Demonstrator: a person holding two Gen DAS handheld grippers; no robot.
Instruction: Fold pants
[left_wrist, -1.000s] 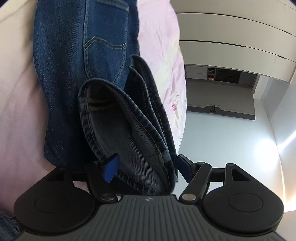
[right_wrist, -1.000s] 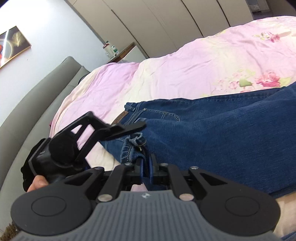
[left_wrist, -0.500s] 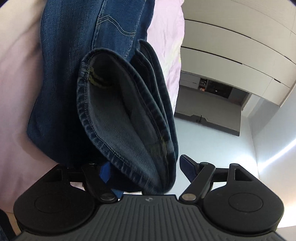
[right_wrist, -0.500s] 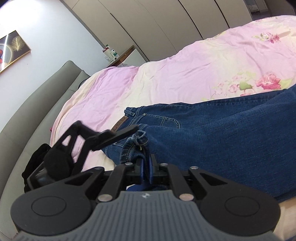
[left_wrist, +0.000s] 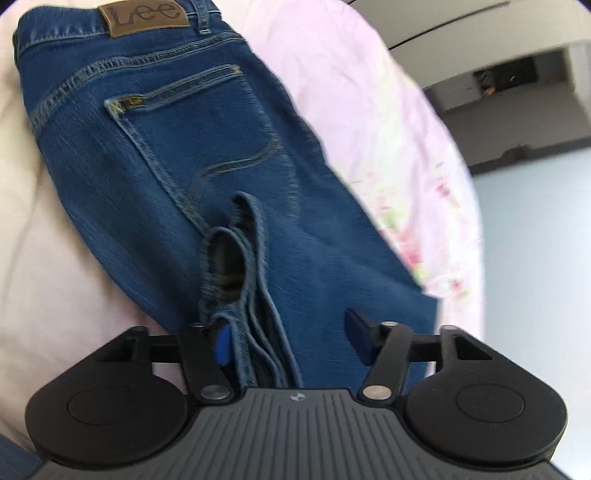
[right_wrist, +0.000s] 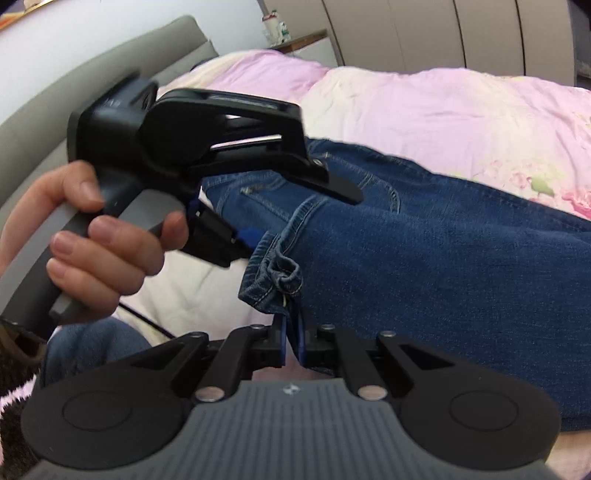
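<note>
Right tool (right_wrist: 291, 341) on jeans hem (right_wrist: 271, 284)

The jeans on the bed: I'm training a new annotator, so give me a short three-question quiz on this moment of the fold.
1. True or false: the right gripper is shut on the hem of the jeans.
2. Multiple choice: what lies between the left gripper's fingers? A) a leather belt B) the leg cuffs C) nothing
3. Fill in: the brown waistband patch reads ____.

Key
1. True; the blue pads pinch the denim edge.
2. B; the jaws are closing, the cuffs against one pad only, the other pad clear.
3. Lee.
</note>
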